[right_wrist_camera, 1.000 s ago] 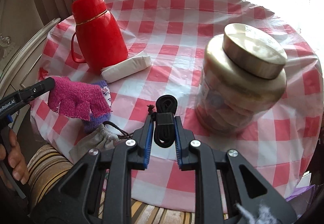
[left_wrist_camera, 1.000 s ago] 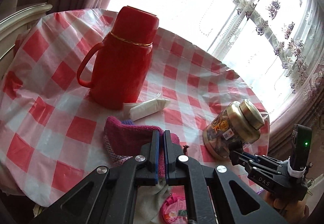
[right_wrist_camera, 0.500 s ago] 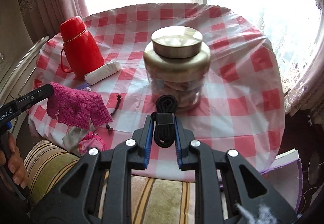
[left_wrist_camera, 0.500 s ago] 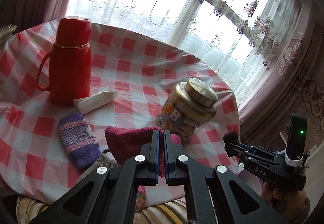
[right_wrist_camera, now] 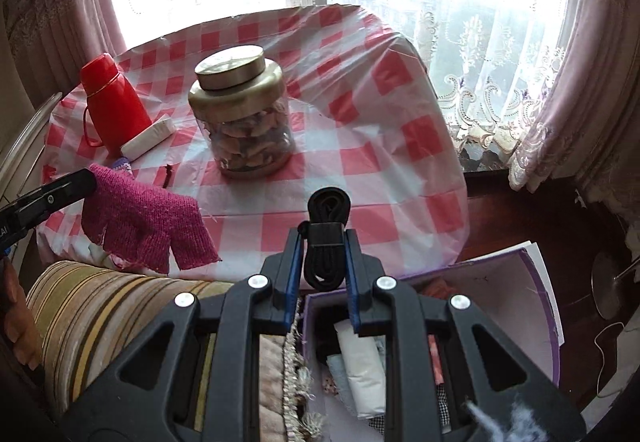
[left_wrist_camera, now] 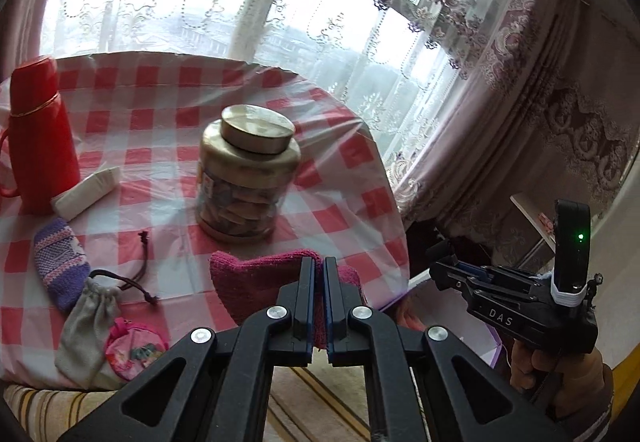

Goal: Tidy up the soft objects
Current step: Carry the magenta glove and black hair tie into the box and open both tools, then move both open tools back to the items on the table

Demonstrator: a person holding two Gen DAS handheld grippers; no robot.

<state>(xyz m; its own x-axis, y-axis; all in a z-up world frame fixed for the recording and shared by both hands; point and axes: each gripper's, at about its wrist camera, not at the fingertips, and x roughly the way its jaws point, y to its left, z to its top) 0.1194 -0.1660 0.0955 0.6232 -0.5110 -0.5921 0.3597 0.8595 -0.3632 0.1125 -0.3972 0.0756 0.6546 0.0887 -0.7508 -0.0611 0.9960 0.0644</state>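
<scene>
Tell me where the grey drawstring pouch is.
Left wrist view, lower left: the grey drawstring pouch lies at the table's near edge, between the purple knit piece and a pink coin purse.

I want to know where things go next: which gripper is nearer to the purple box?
Right. The right gripper holds the black cord just above the purple box; the left gripper is beside it over the table edge.

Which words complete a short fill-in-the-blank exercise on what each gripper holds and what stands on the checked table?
1. The left gripper is shut on a knitted glove of ____ colour.
2. The right gripper holds a bundled strap of ____ colour.
3. The flask beside the jar is ____.
4. The jar's lid is ____, not off.

Missing words: pink; black; red; on
</scene>
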